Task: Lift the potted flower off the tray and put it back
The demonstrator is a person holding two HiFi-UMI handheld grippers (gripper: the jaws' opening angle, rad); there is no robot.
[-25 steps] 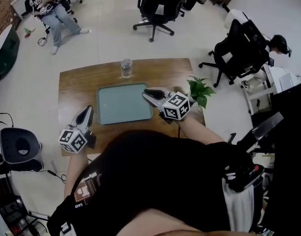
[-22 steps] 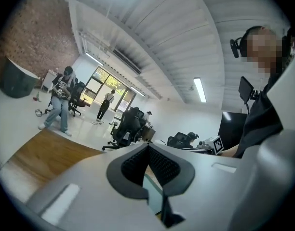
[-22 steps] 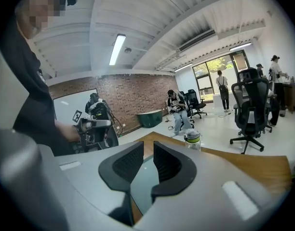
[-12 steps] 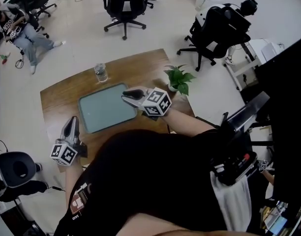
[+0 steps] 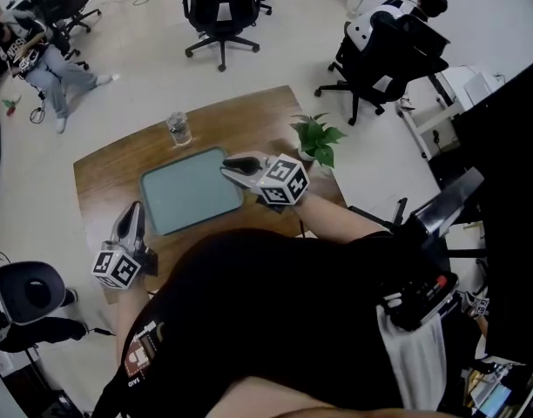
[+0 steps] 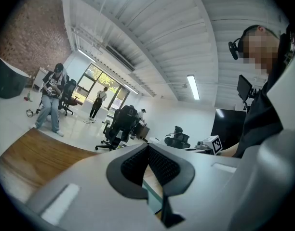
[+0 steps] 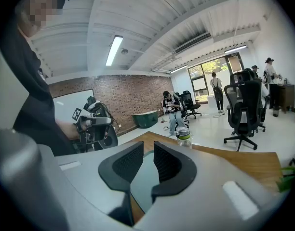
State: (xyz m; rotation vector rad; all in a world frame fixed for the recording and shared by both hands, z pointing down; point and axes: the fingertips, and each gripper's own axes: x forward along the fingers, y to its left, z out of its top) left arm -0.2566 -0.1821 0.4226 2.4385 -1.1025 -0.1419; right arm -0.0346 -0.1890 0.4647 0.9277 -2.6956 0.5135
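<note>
The potted flower (image 5: 317,139), green leaves in a small pot, stands on the wooden table (image 5: 101,168) to the right of the teal tray (image 5: 192,190), off the tray. My right gripper (image 5: 231,165) hovers over the tray's right edge, left of the plant, its jaws a narrow gap apart with nothing between them. In the right gripper view the gripper (image 7: 148,147) looks across the tray (image 7: 141,177), and leaves of the potted flower (image 7: 288,177) show at the far right edge. My left gripper (image 5: 134,211) is shut and empty at the table's front left; its own view shows the gripper (image 6: 147,146) closed.
A clear jar with a green lid (image 5: 178,129) stands on the table behind the tray, also seen as the jar (image 7: 184,134). Black office chairs (image 5: 221,7) ring the table. A person (image 5: 40,55) sits at the far left. A black stool (image 5: 31,290) is beside my left arm.
The head view swung between the oldest frame and now, so the table sits further left. Both grippers have kept much the same places beside the tray, and neither has taken hold of anything.
</note>
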